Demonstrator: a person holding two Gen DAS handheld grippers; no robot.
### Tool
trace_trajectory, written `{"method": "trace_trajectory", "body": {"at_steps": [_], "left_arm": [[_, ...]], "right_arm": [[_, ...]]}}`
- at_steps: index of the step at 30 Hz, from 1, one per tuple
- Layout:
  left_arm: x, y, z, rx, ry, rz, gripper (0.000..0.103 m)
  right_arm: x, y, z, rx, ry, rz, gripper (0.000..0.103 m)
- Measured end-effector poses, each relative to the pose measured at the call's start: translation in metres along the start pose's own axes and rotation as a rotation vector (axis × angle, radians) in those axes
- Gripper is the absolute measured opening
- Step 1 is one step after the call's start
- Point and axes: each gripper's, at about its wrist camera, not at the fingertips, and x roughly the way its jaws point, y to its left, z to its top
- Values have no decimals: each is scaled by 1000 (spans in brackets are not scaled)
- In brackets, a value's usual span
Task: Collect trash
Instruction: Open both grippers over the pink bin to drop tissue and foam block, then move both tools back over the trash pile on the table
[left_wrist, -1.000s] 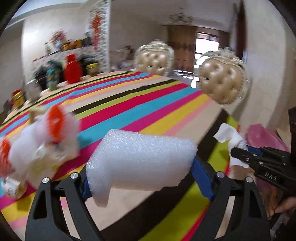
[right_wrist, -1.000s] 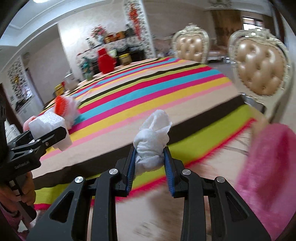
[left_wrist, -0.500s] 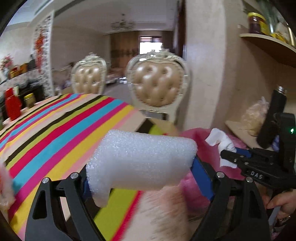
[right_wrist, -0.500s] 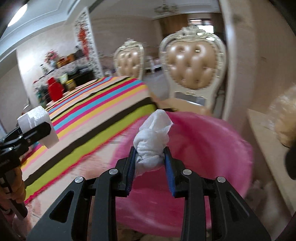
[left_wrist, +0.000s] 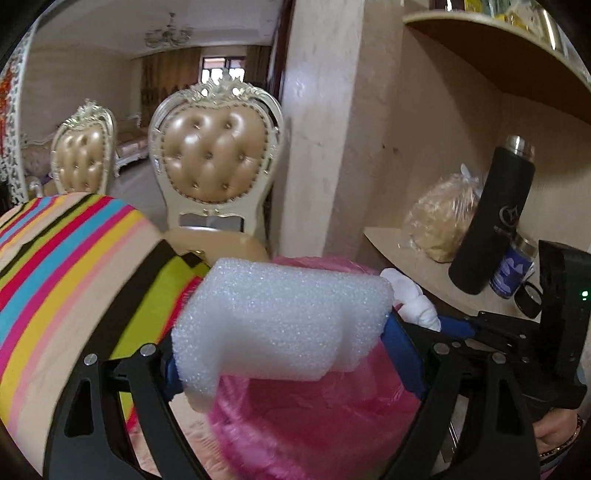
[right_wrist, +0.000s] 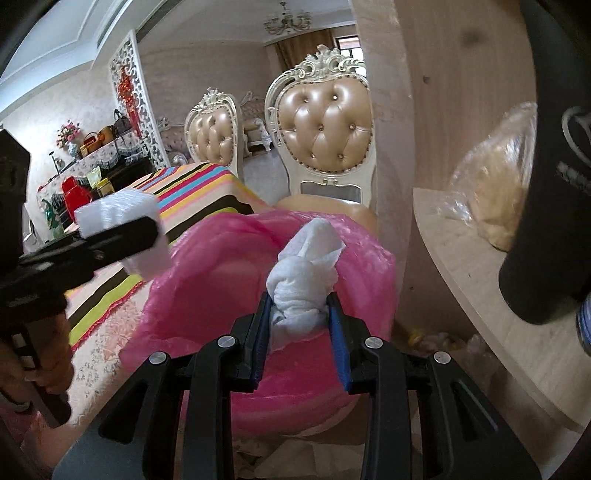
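Two grips: my left gripper jaws clamp a white foam block, right gripper jaws pinch crumpled tissue. Pink bin bottom hidden.

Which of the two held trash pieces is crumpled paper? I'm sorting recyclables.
The white tissue wad in the right gripper; the left gripper grips a blocky white foam piece.

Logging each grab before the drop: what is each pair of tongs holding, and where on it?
Left tongs: white foam block, clamped at its two ends. Right tongs: crumpled white tissue, pinched at its lower part.
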Motion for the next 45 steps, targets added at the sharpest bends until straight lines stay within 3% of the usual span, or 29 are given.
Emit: {"method": "trace_trajectory", "body": {"at_steps": [3, 5, 7, 13, 16, 21, 29, 34, 38, 45], "left_arm": [[8, 7, -4, -9, 23, 18, 91], [5, 17, -6, -37, 13, 34, 95], [-2, 30, -7, -66, 2, 48, 96], [-33, 61, -11, -109, -19, 102, 98], [-60, 74, -21, -97, -43, 191, 98], [-117, 102, -45, -122, -63, 407, 98], [-219, 133, -96, -140, -106, 696, 99], [-282, 164, -140, -258, -92, 771, 99], [-330, 185, -179, -318, -48, 908, 99], [-419, 226, -238, -538, -77, 1026, 99]], "right_arm": [[3, -1, 0, 0, 4, 4, 37], [5, 3, 2, -7, 0, 4, 55], [4, 7, 2, -18, -11, 9, 65], [-3, 17, 6, -29, -25, 4, 65], [-7, 25, 8, -44, -37, 3, 65], [-7, 53, 11, -77, -45, 50, 66], [4, 146, 7, -211, -14, 211, 76], [7, 212, -5, -302, 27, 322, 76], [8, 271, -18, -389, 57, 407, 76], [12, 360, -39, -518, 110, 539, 77]]}}
